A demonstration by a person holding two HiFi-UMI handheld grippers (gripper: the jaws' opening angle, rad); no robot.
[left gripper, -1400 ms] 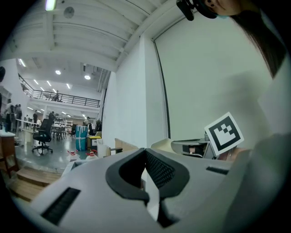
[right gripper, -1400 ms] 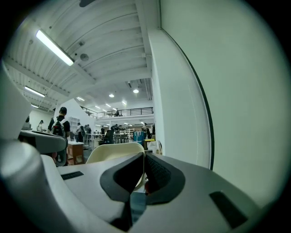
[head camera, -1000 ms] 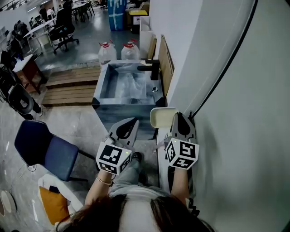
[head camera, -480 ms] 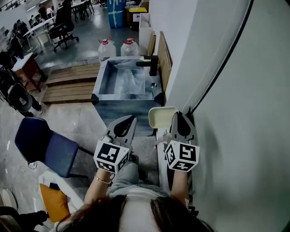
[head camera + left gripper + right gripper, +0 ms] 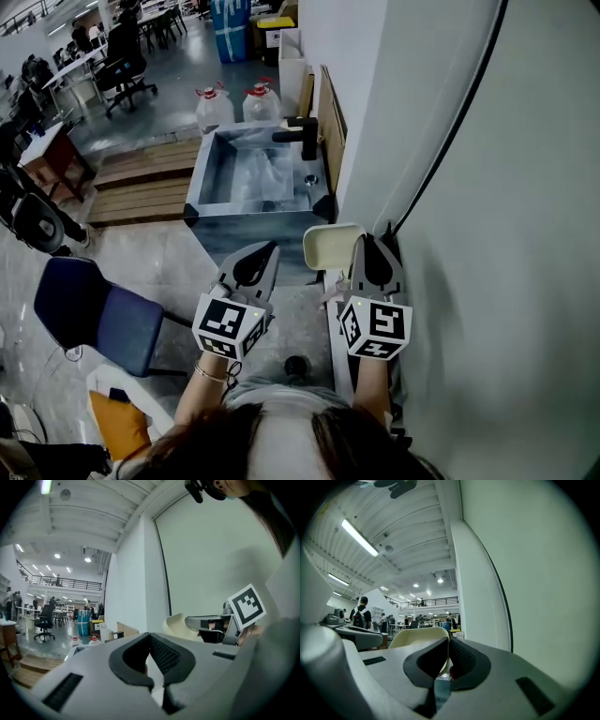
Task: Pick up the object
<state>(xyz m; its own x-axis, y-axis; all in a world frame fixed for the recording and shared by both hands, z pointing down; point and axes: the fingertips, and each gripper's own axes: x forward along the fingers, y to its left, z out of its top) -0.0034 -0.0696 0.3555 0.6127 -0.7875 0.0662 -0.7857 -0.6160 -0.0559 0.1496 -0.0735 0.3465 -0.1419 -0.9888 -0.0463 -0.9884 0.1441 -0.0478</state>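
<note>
The right gripper [image 5: 371, 242] pinches the cream plate [image 5: 328, 246] by its rim, likely to carry it level. The left gripper [image 5: 267, 250] alongside has its jaws together, empty.

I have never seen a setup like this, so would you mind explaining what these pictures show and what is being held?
There is no robot here: a person holds a two-jaw tool in each hand. The head view comes from a camera on the person's head, looking down. The other two views come from cameras riding on each tool, looking along its jaws. The left hand-held gripper is shut and empty. The right hand-held gripper is shut on the edge of a cream plate. The marker cubes are parts of the grippers. Ahead stands a sink with a black faucet; a blue chair is at the left.
</note>
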